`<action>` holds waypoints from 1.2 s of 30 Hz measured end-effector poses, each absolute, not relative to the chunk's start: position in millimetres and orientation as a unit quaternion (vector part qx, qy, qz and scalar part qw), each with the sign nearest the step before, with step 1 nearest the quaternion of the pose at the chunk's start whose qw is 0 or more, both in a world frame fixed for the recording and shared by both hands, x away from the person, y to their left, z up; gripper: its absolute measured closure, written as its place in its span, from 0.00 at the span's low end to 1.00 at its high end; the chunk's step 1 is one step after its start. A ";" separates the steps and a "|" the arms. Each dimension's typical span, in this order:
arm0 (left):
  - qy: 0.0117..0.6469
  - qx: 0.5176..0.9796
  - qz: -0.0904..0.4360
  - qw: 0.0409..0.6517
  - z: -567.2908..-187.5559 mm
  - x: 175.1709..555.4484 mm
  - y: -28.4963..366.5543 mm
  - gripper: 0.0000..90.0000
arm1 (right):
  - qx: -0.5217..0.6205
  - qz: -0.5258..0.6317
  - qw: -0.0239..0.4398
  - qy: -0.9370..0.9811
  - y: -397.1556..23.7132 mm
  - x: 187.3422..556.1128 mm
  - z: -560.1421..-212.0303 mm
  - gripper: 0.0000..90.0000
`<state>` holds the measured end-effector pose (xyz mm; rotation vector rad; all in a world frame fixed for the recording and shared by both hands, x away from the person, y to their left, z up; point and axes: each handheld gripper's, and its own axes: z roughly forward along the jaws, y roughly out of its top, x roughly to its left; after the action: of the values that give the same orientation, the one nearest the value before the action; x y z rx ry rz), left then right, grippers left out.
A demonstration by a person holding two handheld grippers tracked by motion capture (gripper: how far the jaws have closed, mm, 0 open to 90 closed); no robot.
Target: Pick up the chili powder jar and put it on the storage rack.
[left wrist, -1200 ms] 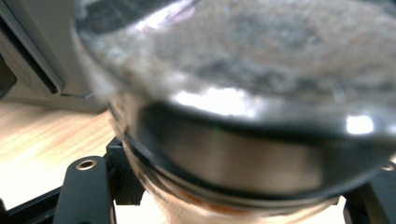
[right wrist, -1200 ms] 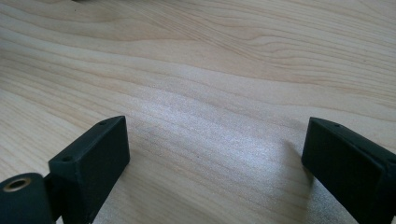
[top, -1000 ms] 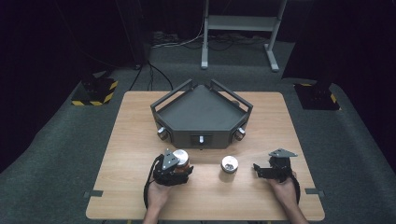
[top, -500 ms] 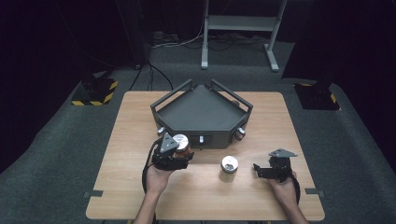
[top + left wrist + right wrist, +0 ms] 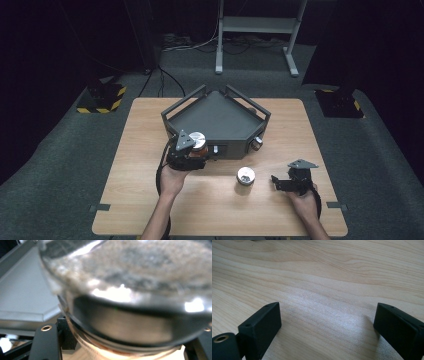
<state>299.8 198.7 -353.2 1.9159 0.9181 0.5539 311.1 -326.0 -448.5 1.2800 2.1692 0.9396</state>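
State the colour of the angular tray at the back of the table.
Dark grey, seen best in the high view: the tray.

No text, label, brand, number or sign could be read anywhere in the pictures. The nearest thing to a marking was the yellow-and-black hazard striping on the two floor blocks (image 5: 104, 98), one on the carpet at about ten o'clock from the wooden table (image 5: 145, 200) and one at about two o'clock, and it carried no lettering.
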 end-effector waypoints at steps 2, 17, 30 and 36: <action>0.373 0.775 0.229 0.456 -349.8 302.0 197.0 0.34 | 0.464 0.341 0.225 0.786 -326.0 311.1 -448.5 0.08; 0.382 0.759 0.244 0.467 -331.3 321.8 192.2 0.34 | 0.464 0.341 0.225 0.786 -326.0 311.1 -448.5 0.08; 0.416 0.754 0.243 0.447 -321.4 358.7 173.5 0.34 | 0.464 0.341 0.225 0.786 -326.1 311.0 -448.5 0.08; 0.433 0.748 0.246 0.440 -322.0 371.7 166.2 0.34 | 0.464 0.341 0.225 0.786 -326.1 311.0 -448.5 0.08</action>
<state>371.7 166.2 -322.0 1.8575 1.0751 0.6106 311.0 -326.1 -448.5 1.2797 2.1691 0.9396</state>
